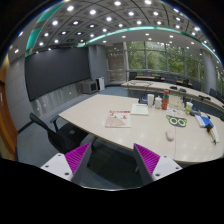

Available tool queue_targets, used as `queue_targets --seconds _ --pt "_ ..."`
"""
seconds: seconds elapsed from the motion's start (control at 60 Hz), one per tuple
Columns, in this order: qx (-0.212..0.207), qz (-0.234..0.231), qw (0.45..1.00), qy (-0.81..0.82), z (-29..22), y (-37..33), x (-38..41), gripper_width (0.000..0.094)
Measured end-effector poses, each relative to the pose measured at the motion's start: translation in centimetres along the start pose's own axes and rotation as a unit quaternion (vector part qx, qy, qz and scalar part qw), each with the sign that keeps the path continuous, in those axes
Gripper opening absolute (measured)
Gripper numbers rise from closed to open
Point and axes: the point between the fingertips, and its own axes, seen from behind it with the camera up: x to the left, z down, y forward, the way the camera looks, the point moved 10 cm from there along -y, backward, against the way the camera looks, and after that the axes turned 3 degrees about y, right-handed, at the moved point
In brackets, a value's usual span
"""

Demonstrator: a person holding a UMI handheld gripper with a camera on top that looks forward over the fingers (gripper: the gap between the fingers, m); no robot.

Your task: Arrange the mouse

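Two gripper [112, 160] fingers with magenta pads [78, 156] sit nearest the lens, spread wide apart, released, nothing between them. Only grey floor [110, 170] shows in the gap.

Gripper view, beyond the fingers:
- long pale beige table [100, 125] well ahead of the fingertips, seen from its near edge, running off to the right
- small white computer mouse [169, 133] on the tabletop, well beyond the right finger, apart from both pads, untouched
- pale green round object [177, 120] just beyond the mouse, too small to identify
- flat printed booklet with red and white cover [118, 119] lying on the table ahead of the gap between the fingers
- white sheet of paper [140, 109] just past the booklet, flat
- blue-and-white item [206, 122] further right of the mouse, can't tell what it is
- a few upright cups or bottles [160, 99] near the far table edge, detail unclear
- black office chair [47, 131] left of the table, ahead of the left finger
- dark wall panel [58, 72] behind the chair, windows [160, 60] far back right
- ceiling with rows of round lights [95, 20]
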Motion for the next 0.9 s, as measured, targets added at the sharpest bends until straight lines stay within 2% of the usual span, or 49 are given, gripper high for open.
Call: queue_targets --seconds 0.267,0.533,0.683,0.9 --pt "0.036 0.053 0.998 0.006 6.1 1.3 -5.7 0.0858" --pt "0.070 0.145 0.987 0.013 12.8 7.1 -16.1 0.0860" --pt "0.057 0.183 0.981 0.014 12.6 13.2 -23.1 0.0861" --pt "0.041 0.208 0.977 0.029 9.4 23.0 -32.0 0.0847"
